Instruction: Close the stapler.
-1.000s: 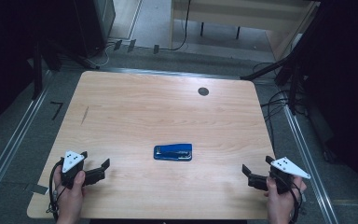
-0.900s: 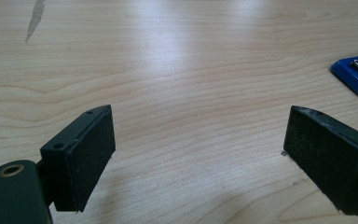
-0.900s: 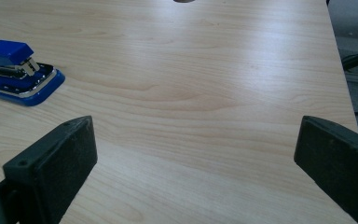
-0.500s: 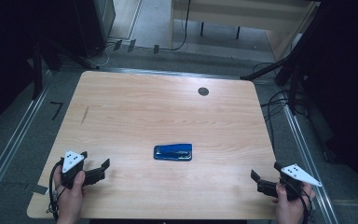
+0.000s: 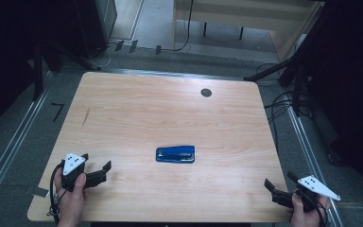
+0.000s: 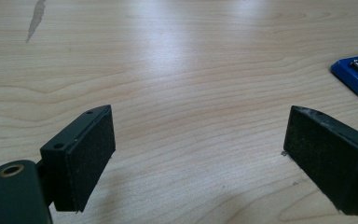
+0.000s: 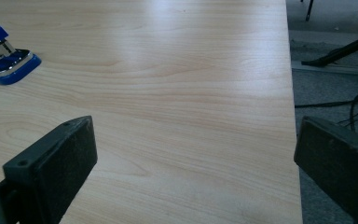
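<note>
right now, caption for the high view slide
Blue stapler lies mid-table, open left gripper and right gripper flanking it.

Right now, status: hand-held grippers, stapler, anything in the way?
Left hand-held gripper open, near left edge. Right hand-held gripper open, at near right corner. Blue stapler flat mid-table, untouched. Bare wood between, nothing in the way.

Pale wood grain, blue plastic, matt black pads

My table point(image 5: 137, 113) is light wood-look laminate, smooth with a soft sheen where the light falls, and one dull grey scuff point(image 5: 85, 117) at its far left. The stapler point(image 5: 175, 154) has a glossy blue plastic shell with bright, shiny metal inside. My left gripper point(image 6: 198, 154) and right gripper point(image 7: 196, 168) carry matt black plastic jaws faced with rough, grainy pads point(image 6: 93, 161). Each wears a flat, matt pale-grey plate point(image 5: 73, 163) on top.
</note>
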Motion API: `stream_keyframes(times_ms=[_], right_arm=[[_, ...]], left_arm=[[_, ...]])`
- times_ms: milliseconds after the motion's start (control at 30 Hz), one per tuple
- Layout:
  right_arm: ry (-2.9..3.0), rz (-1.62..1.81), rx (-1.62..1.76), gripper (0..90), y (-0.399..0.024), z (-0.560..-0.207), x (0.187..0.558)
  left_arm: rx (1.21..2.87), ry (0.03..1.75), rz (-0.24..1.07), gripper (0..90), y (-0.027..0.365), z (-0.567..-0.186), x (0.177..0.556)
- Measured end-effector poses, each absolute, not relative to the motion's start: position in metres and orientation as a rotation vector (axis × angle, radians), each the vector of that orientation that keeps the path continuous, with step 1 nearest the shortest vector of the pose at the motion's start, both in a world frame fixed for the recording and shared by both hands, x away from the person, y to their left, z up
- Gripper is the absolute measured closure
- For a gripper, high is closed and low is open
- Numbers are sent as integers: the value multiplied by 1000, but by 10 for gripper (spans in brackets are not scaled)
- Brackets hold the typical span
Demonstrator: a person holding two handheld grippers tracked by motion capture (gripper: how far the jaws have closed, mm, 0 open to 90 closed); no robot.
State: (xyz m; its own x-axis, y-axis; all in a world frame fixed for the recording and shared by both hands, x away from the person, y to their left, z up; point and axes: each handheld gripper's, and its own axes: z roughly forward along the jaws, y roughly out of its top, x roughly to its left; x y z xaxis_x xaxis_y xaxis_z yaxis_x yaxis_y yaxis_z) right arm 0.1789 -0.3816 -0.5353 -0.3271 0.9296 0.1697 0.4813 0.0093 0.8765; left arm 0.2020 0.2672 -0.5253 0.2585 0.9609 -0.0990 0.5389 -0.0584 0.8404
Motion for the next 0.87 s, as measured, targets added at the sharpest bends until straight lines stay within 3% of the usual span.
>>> stream_keyframes(times_ms=[867], right_arm=[[1913,1285,1423,0,-374,-551,191]], left_arm=[[1723,1392,639,94,267,-525,204]])
